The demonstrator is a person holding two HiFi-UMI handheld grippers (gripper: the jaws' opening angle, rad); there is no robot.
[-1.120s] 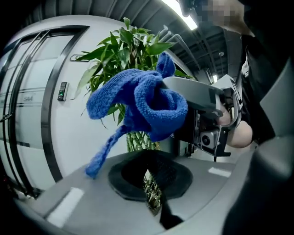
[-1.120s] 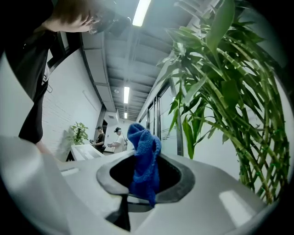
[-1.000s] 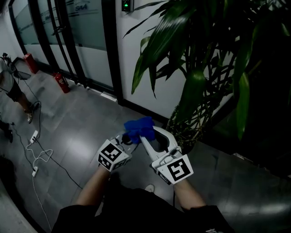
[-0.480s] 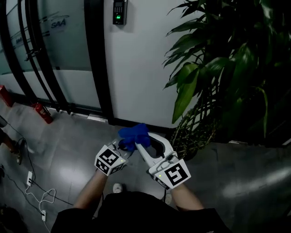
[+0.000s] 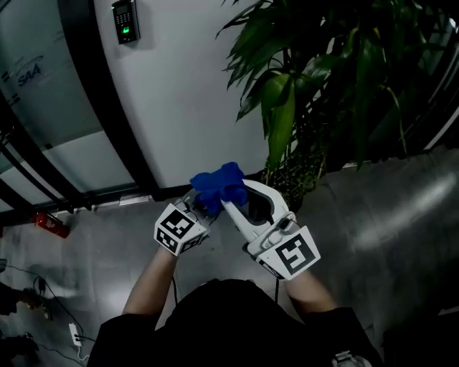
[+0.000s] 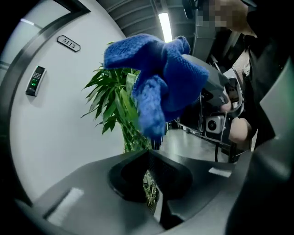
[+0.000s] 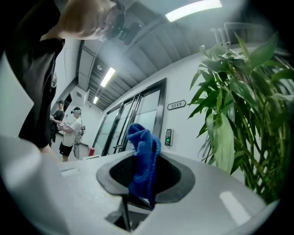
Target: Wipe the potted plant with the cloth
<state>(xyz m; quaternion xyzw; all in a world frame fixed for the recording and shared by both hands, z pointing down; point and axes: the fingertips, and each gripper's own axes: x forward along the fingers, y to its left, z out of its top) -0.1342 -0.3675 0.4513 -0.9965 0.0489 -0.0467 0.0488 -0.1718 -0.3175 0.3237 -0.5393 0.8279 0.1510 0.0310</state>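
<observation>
The blue cloth (image 5: 219,185) bunches up between the two grippers, which I hold close together in front of me. My right gripper (image 5: 231,202) is shut on the blue cloth (image 7: 143,160), which stands up out of its jaws. My left gripper (image 5: 206,209) is shut with nothing between its jaws. The cloth (image 6: 161,82) hangs just beyond the left gripper's tips. The potted plant (image 5: 287,115) has long green leaves and thin woven stems, and stands just ahead and to the right against the white wall. The plant also shows in both gripper views (image 6: 120,108) (image 7: 239,105).
A keypad reader (image 5: 125,21) is on the white wall beside a dark-framed glass door (image 5: 100,107). A red fire extinguisher (image 5: 51,223) and cables (image 5: 72,331) lie on the grey floor at left. Two people (image 7: 72,133) stand far off in the corridor.
The head view has swung, so the plant now stands straight ahead and the door has slid left. Both grippers stay together with the cloth and sit a little higher in the picture.
</observation>
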